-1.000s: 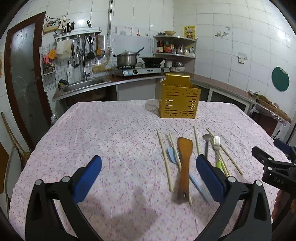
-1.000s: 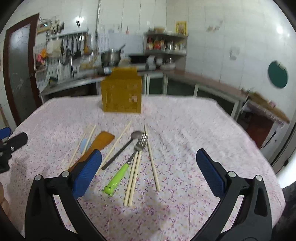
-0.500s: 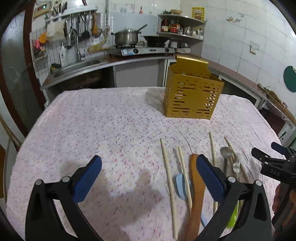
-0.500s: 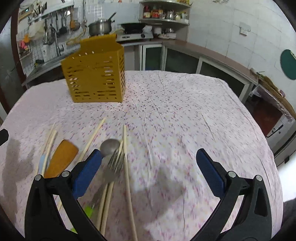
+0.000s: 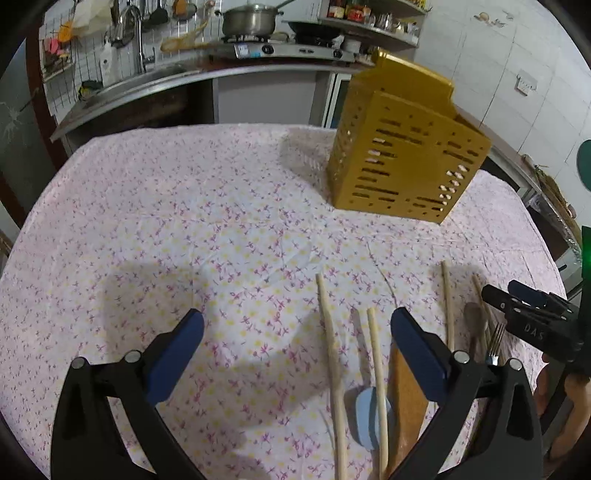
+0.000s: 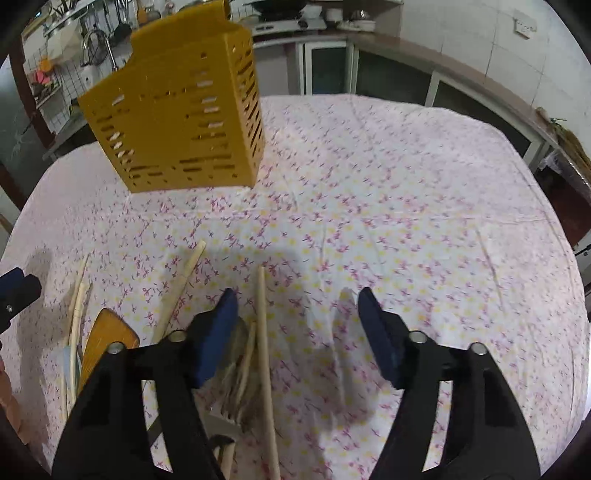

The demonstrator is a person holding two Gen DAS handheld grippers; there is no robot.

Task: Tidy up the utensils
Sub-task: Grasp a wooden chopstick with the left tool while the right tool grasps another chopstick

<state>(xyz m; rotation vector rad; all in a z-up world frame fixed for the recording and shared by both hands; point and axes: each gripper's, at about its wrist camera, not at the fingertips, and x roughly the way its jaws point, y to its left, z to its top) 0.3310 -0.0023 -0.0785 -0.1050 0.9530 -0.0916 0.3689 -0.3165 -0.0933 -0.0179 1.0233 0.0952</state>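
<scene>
A yellow slotted utensil holder [image 5: 402,162] stands upright on the floral tablecloth; it also shows in the right wrist view [image 6: 177,110]. Loose utensils lie in front of it: wooden chopsticks [image 5: 330,354], a wooden spatula [image 5: 406,402], a pale blue spoon [image 5: 365,410], a metal spoon [image 5: 474,321] and a fork [image 5: 496,341]. My left gripper [image 5: 295,354] is open and empty, low over the cloth just left of the chopsticks. My right gripper [image 6: 297,328] is open and empty, over a chopstick [image 6: 264,350] and the metal spoon and fork [image 6: 236,380].
The table is covered by a pink floral cloth [image 5: 184,229]. Behind it runs a kitchen counter with a sink [image 5: 129,85], a stove with a pot [image 5: 251,22] and shelves. A counter [image 6: 461,77] runs along the right wall.
Both grippers have moved forward and down toward the table. The holder looms larger and the utensils now lie right under the fingers. Both stay open.
</scene>
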